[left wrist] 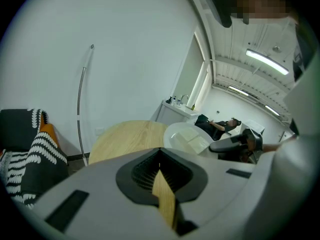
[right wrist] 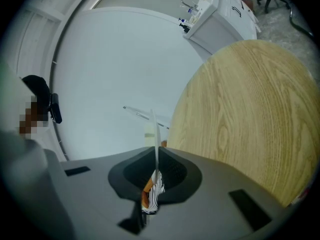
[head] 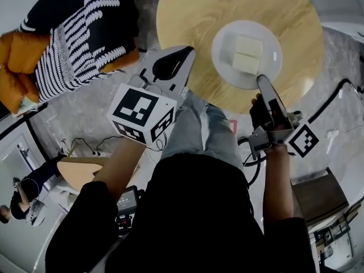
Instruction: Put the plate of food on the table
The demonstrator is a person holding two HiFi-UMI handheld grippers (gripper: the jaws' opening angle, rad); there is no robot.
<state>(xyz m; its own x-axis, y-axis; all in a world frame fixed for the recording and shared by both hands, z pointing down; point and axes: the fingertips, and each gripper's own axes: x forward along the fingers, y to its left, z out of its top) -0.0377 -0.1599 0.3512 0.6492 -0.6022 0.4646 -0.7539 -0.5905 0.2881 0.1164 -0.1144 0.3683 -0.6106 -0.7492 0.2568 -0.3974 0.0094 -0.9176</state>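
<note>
table (head: pixel 187 16) bare left of plate (head: pixel 222 51); striped cushion (head: pixel 85 38) near table's left edge.

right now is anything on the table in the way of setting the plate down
Nothing visible is. The right tool grips the plate by its near rim, over the round wooden table, and no other thing shows on the wood around it. Whether the plate touches the top yet cannot be told.

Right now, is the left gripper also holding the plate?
No, the left gripper hangs clear of the plate, jaws together on nothing; only the right gripper clamps its rim.
</note>
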